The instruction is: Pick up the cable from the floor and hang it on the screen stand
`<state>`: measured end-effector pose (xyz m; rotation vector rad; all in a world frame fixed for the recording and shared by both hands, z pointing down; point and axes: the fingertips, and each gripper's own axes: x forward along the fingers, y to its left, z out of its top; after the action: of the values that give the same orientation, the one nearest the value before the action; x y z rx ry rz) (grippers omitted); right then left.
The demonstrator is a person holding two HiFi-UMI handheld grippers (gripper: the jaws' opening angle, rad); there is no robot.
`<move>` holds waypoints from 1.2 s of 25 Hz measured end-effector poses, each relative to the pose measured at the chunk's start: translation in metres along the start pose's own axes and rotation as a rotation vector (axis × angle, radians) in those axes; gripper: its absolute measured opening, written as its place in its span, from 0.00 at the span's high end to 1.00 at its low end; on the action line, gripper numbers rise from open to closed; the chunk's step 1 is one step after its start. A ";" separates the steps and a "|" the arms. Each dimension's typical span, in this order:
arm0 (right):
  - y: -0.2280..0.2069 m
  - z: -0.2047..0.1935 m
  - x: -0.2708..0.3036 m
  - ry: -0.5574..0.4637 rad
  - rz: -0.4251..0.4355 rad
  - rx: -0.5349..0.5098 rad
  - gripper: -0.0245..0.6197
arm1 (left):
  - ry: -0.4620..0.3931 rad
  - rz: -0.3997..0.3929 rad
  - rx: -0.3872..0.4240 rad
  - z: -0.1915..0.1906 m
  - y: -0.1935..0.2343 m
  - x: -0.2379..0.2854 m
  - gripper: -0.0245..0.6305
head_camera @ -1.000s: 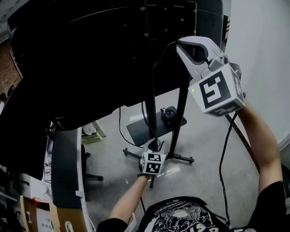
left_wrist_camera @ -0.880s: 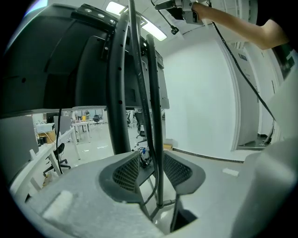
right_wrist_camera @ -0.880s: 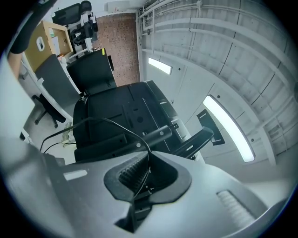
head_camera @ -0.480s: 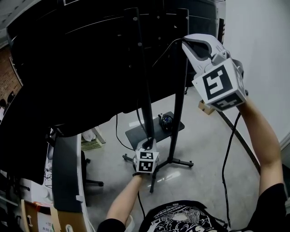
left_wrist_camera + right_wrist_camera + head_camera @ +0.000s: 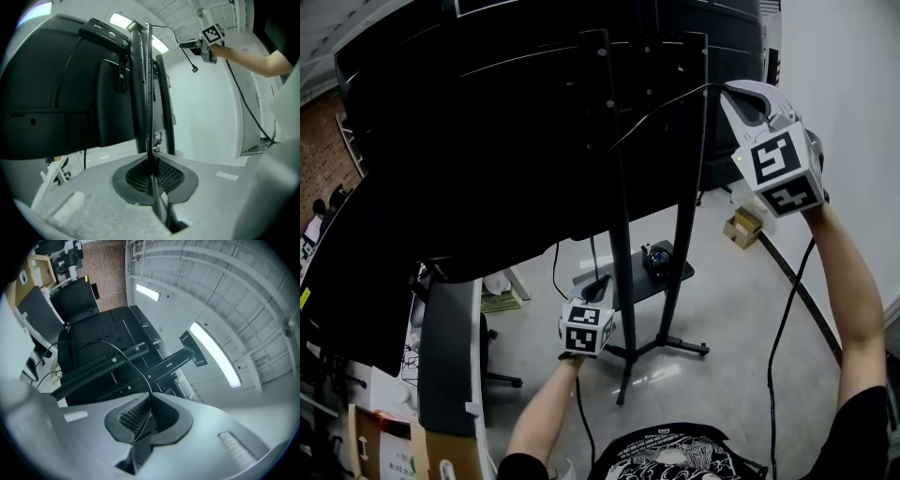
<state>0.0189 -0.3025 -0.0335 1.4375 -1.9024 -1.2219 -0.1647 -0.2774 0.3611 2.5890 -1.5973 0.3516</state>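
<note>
The black screen stand (image 5: 619,234) carries a big dark screen (image 5: 487,141). My right gripper (image 5: 733,89) is high at the upper right, shut on a thin black cable (image 5: 661,111) that stretches left toward the stand's top. The right gripper view shows that cable (image 5: 133,369) pinched at the jaw tips (image 5: 149,397). My left gripper (image 5: 592,305) is low beside the poles. Its jaws have just been closing, and in the left gripper view they (image 5: 151,161) are shut on the cable (image 5: 149,93), which runs straight up along the pole. The right gripper (image 5: 206,40) also shows there, top right.
A low shelf on the stand's base holds a small dark object (image 5: 656,261). A cardboard box (image 5: 742,225) sits by the white wall. A thick black cord (image 5: 787,309) hangs down at the right. An office chair (image 5: 450,347) and desks stand at the left.
My left gripper has risen from near the stand's base and closed on the cable. My right gripper has moved right and a little up, carrying the cable.
</note>
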 end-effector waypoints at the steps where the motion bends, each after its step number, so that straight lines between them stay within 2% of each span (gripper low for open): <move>1: -0.005 -0.004 0.002 0.005 -0.010 0.007 0.93 | -0.009 0.006 0.003 0.010 0.008 -0.005 0.95; 7: -0.024 -0.026 0.014 0.044 -0.046 0.066 0.93 | -0.065 0.063 0.039 0.080 0.062 -0.037 0.95; 12: -0.033 -0.032 0.022 0.061 -0.063 0.125 0.93 | -0.086 0.069 0.102 0.132 0.086 -0.059 0.95; 21: -0.047 -0.031 0.038 0.063 -0.083 0.173 0.93 | -0.071 0.000 0.129 0.212 0.100 -0.079 0.96; 30: -0.076 -0.047 0.059 0.048 -0.092 0.180 0.93 | -0.015 0.001 0.093 0.278 0.102 -0.064 0.96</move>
<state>0.0740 -0.3794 -0.0835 1.6486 -1.9746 -1.0681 -0.2403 -0.3200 0.0705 2.6650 -1.6240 0.4176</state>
